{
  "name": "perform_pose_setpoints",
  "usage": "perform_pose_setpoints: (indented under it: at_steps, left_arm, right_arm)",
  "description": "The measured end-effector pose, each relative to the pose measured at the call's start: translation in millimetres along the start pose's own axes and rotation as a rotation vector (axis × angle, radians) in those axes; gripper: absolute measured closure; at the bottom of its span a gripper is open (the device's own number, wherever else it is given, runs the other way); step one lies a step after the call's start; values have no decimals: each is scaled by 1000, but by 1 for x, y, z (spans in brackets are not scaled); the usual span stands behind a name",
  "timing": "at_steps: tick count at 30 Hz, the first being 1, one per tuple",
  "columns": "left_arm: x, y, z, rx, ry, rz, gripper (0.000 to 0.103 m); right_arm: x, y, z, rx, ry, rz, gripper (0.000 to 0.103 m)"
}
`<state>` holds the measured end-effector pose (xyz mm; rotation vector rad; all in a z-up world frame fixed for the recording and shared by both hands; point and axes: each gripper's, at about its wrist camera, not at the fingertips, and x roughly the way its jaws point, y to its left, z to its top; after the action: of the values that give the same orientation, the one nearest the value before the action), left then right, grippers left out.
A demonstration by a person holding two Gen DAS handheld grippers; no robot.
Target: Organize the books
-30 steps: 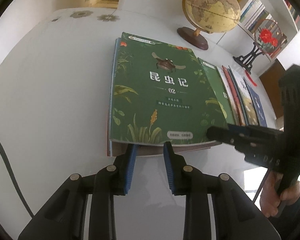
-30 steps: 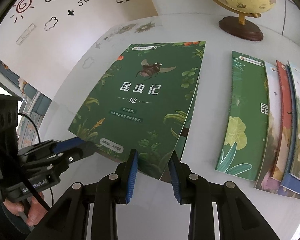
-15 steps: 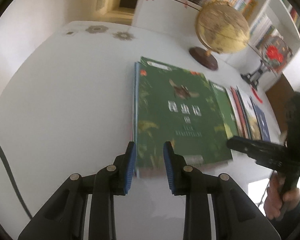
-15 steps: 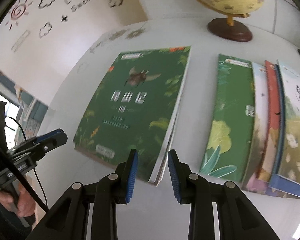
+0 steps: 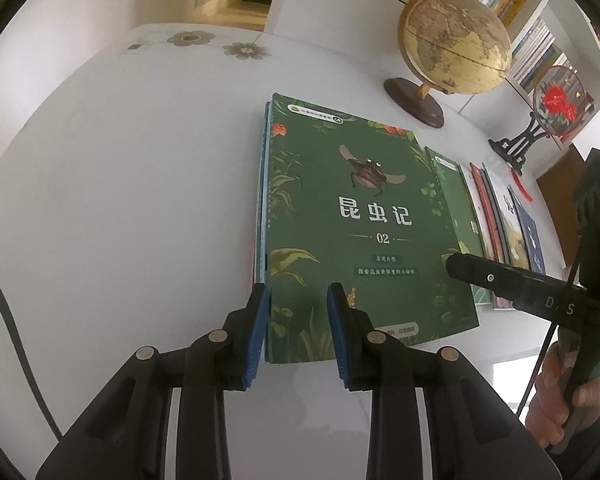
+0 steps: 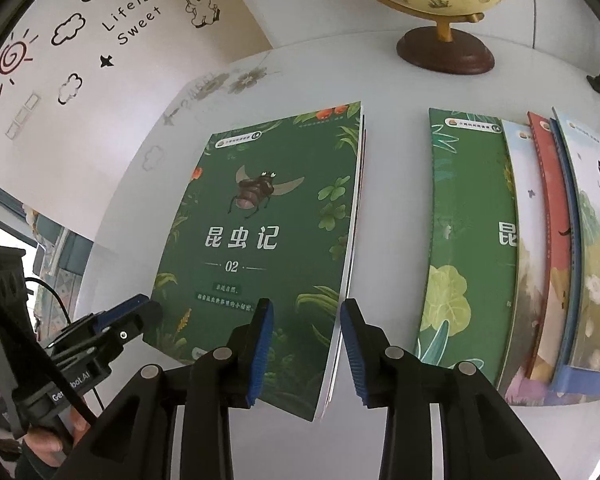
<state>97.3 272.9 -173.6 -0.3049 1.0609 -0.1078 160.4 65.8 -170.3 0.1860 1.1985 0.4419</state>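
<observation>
hand-held gripper (image 5: 296, 328): black body | blue ribbed pads | brass screws | black cable

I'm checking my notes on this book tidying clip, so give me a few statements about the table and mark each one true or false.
1. The green beetle book tops a stack. True.
2. The globe stands on the floor. False: it stands on the white table.
3. The right gripper clamps the beetle book. False: its jaws stand open above the stack's near edge and have just been opening.
4. A fanned row of books lies apart from the stack. True.
5. The left gripper holds a red book. False: it holds nothing.
</observation>
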Motion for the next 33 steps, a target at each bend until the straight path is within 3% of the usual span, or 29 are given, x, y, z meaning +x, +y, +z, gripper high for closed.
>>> perform_pose_setpoints:
  at_steps: [5,10,15,19,28,33]
  left_arm:
    - [1,3,2,-14,0,-1,77]
    - [-18,-9,-1,8,-38,53,77]
    - [-42,-28,-3,26,-80,77,74]
    - [-63,-52,-3,51,-108,143,74]
    - [-99,-121,10,144,-166,92,74]
    - [-99,-152,11,198,-166,47,74]
  right_arm:
    - [2,-2,1,-9,6,-5,66]
    - [-1,-6,2,3,21,4,67]
    - [-25,-12,-9,15,8,-9,67]
    - [-49,-20,-22,33,-11,-25,66]
    - [-102,-43,-38,69,-82,-105,66]
    - [-129,-51,-43,94,-118,-156,66]
